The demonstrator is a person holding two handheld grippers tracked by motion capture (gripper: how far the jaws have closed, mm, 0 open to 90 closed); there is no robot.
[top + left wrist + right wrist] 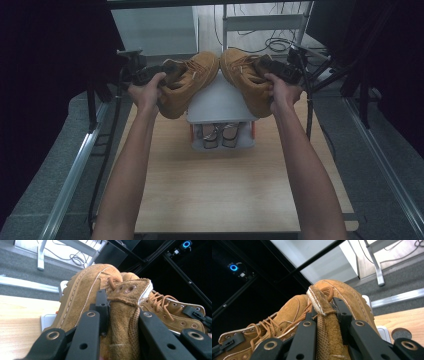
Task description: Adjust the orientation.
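Nearest the camera are the person's two forearms, coming up from the near edge of the wooden table [165,190]. Each hand holds tongs, and each pair of tongs holds a tan boot.

The left boot [187,82] is up in the air, toe pointing to the middle & a bit up. The left gripper [120,315] is clamped on the back of its ankle part; the black jaws press the fuzzy brown cloth from both sides. The right boot [247,80] is held the same way by the right gripper [328,322], jaws squeezed on the back collar w/ the pull strap between them. The two toes nearly meet, maybe touching; I can't tell which.

Both boots hang just over the grey shoe rack [220,102] at the far middle of the table. Its top shelf looks bare. On the lower shelf sits a pair of strappy sandals [220,135].

So I'd guess: the picking up is done, both boots are lifted and carried to the rack. What's left is setting them down on the top shelf, side by side, then letting go and pulling the tongs back.
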